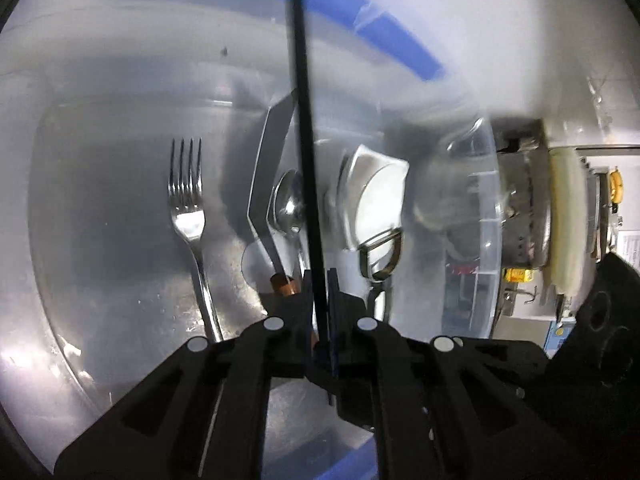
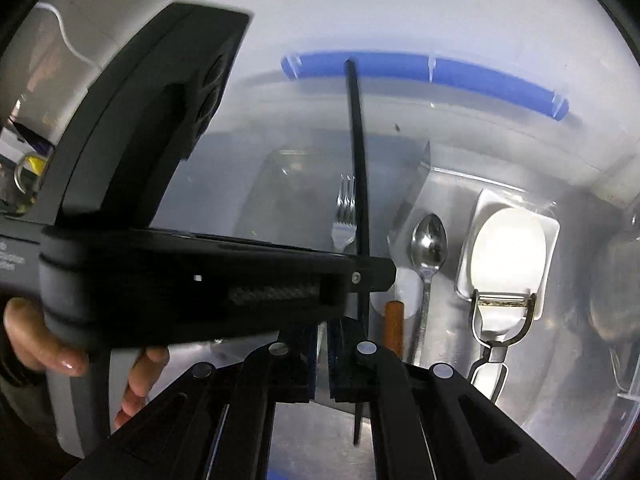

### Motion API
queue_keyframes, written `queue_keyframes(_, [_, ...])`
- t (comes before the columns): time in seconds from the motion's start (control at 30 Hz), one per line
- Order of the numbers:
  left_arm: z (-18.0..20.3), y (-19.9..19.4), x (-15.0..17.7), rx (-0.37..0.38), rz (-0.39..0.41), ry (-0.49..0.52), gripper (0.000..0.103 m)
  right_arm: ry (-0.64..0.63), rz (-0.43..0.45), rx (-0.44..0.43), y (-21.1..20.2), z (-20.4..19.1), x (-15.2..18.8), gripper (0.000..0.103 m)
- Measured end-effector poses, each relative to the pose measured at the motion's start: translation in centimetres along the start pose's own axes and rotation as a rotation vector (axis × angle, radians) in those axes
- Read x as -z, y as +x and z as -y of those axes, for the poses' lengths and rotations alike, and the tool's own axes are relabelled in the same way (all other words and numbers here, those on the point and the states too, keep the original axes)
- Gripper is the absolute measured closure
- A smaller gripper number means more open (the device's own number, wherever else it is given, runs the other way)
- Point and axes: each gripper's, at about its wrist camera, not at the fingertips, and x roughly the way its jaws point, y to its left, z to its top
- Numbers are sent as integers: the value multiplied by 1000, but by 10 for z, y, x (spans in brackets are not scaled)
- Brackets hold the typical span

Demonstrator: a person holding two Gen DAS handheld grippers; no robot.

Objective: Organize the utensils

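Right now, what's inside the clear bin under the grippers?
Inside the clear bin: a fork, a spoon, a peeler on a white tray, and a wooden handle. The fork's handle is hidden behind the left gripper.

A black chopstick [image 1: 306,160], silver fork [image 1: 188,204], silver spoon [image 2: 429,244], blue tape [image 2: 420,70], and brown handle [image 2: 394,326].

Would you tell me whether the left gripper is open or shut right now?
Shut. In the left wrist view the left gripper has its jaws pressed together on a thin black stick that rises from between them.
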Motion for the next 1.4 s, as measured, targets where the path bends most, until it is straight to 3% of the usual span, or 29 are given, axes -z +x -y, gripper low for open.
queue_keyframes(0.23, [-2,12,-1,-81,-31,-6,97,11,-24,75,16,10,10,97])
queue_keyframes(0.27, [-1,11,-1,-105,-36,-2,92,15,-26,76,16,11,12,95])
queue_keyframes(0.33, [-1,5,1,-101,-23,11,60,33,9,54,9,12,17,95])
queue_keyframes(0.4, [6,-13,9,-47,36,29,50,58,58,17,-3,18,26,95])
queue_keyframes(0.53, [32,-99,54,7,258,150,47,46,189,-41,-55,-2,57,93])
queue_keyframes(0.6, [36,-146,85,38,376,201,37,-3,240,-103,-80,-22,76,78])
queue_keyframes(0.63, [33,-173,108,47,446,213,31,-44,262,-142,-90,-38,92,56])
queue_keyframes(0.67, [27,-195,127,50,495,215,30,-77,269,-159,-97,-51,102,50])
queue_keyframes(0.77, [-11,-242,183,41,590,148,27,-223,194,-160,-82,-102,134,50])
queue_keyframes(0.83, [-49,-256,216,9,614,44,26,-308,90,-139,-51,-138,153,50])
queue_keyframes(1.0, [-144,-249,278,-9,578,-225,26,-483,-210,-45,57,-214,204,52])
queue_keyframes(1.07, [-178,-238,300,-26,570,-344,26,-573,-282,43,96,-237,228,52])
queue_keyframes(1.2, [-218,-225,337,16,553,-451,26,-629,-288,186,121,-250,238,52])
queue_keyframes(1.3, [-226,-221,348,27,543,-469,26,-633,-302,183,128,-253,236,52])
queue_keyframes(1.4, [-225,-218,356,44,533,-473,26,-645,-310,161,136,-250,230,62])
